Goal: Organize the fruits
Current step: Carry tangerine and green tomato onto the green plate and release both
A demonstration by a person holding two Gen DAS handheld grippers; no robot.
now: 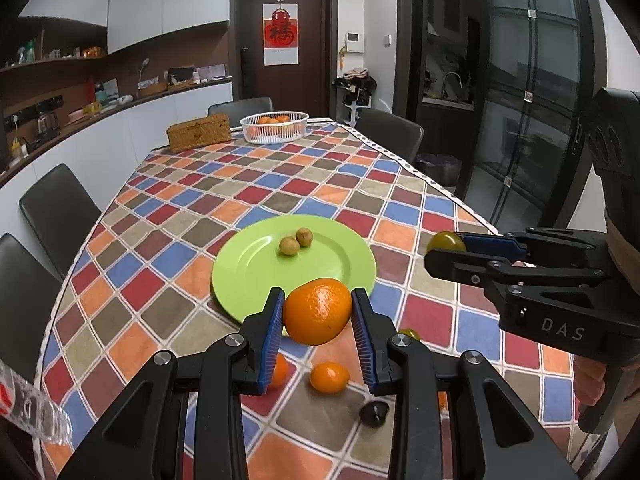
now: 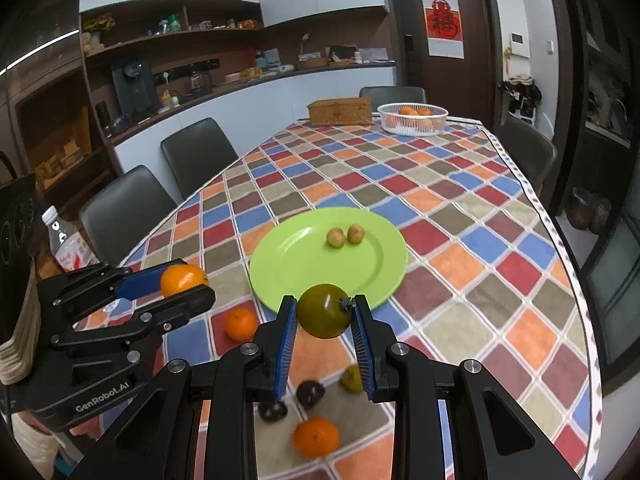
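Dimpled orange (image 1: 318, 311) pinched by left tongs (image 1: 319, 316), glossy green tomato (image 2: 325, 311) by right tongs (image 2: 325, 314), smooth round plate (image 1: 256, 276).

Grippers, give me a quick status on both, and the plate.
Left gripper shut on orange. Right gripper shut on green tomato. Both short of green plate, two small fruits on it. Path clear.

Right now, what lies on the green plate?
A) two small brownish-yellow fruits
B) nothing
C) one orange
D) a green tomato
A: two small brownish-yellow fruits sit side by side on the green plate; the orange and green tomato are held between gripper fingers.
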